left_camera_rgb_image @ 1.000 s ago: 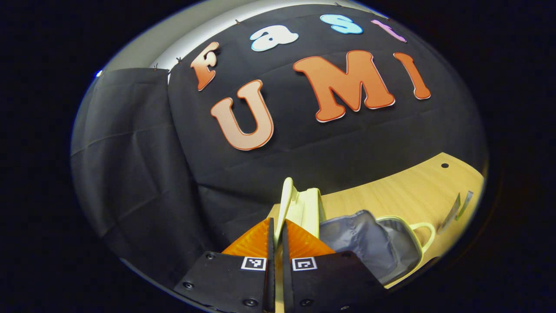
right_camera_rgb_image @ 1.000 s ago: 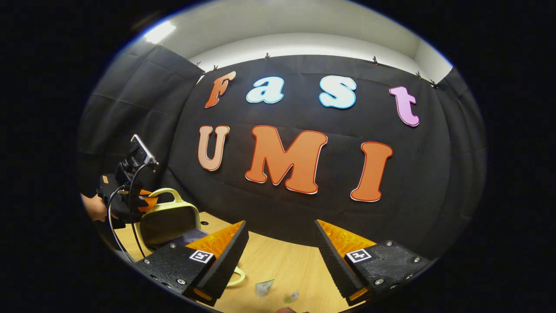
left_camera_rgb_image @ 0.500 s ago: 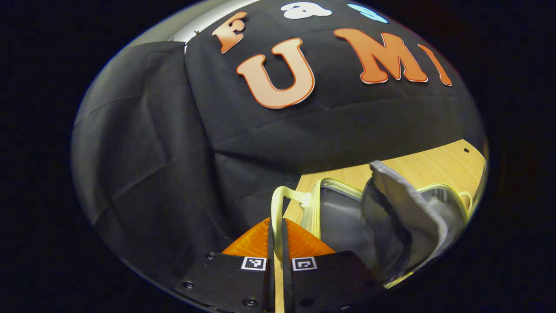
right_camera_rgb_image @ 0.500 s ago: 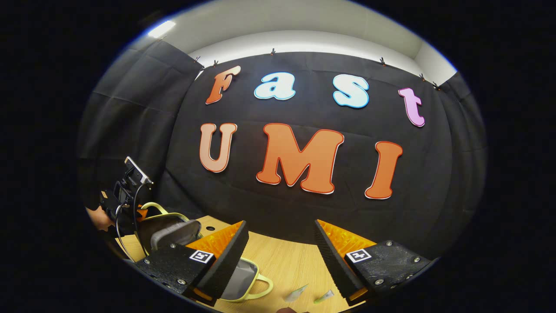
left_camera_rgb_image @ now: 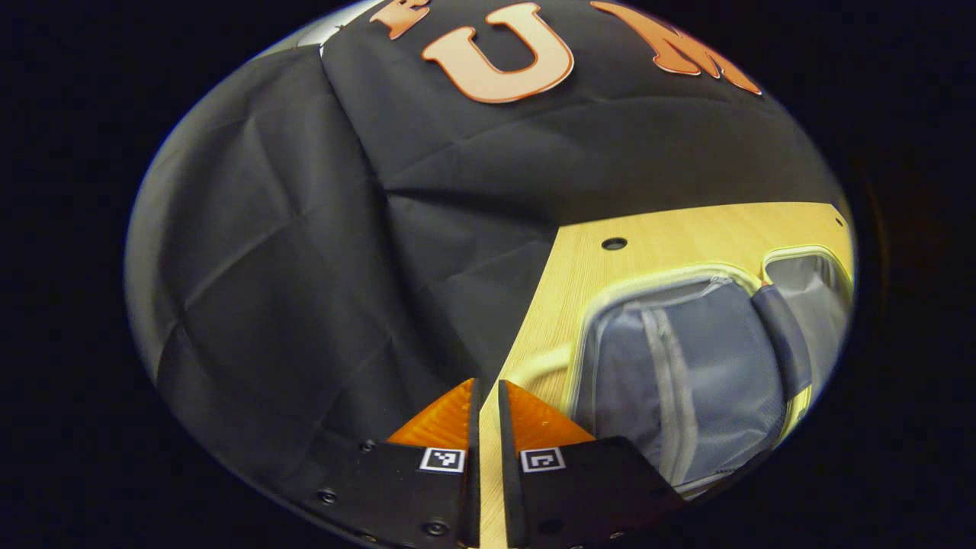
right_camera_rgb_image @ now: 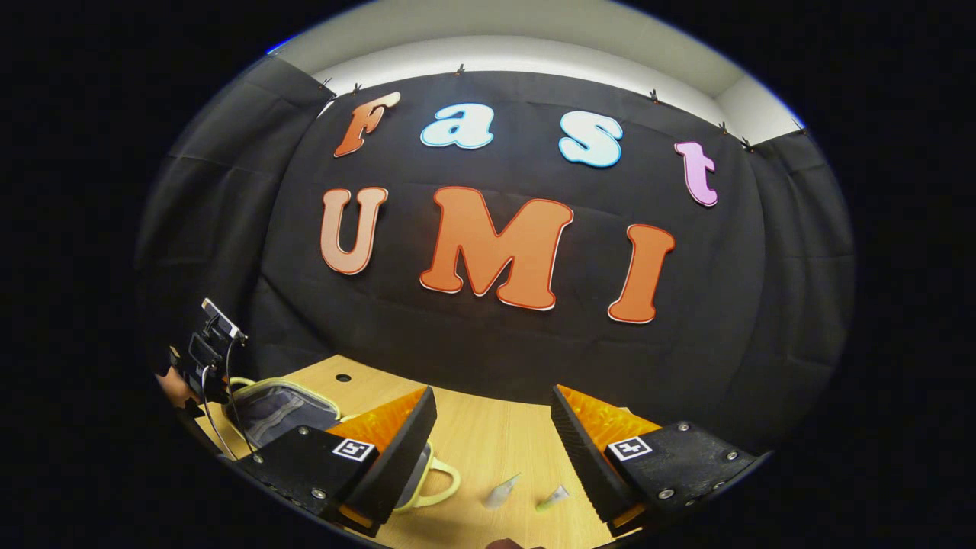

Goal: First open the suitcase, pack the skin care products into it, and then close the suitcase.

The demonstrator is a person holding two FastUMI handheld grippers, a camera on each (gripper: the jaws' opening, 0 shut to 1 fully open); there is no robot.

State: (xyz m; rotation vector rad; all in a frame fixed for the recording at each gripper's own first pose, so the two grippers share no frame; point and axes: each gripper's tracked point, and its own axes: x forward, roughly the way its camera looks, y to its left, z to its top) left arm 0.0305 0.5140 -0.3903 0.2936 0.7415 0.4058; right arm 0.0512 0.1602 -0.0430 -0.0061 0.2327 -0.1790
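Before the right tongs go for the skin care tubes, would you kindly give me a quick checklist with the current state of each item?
1. Pale yellow suitcase with grey lining lies open flat: ok.
2. Right tongs open: ok.
3. Two small pale tubes lie loose on the light wooden table, ahead of the right tongs: ok.
4. Left tongs released the suitcase handle: ok, closed beside it.
5. Suitcase interior free: cannot tell.

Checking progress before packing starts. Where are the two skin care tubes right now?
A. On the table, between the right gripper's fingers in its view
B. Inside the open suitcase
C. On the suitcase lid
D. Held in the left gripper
A: the two tubes lie on the bare table, apart from the open suitcase.
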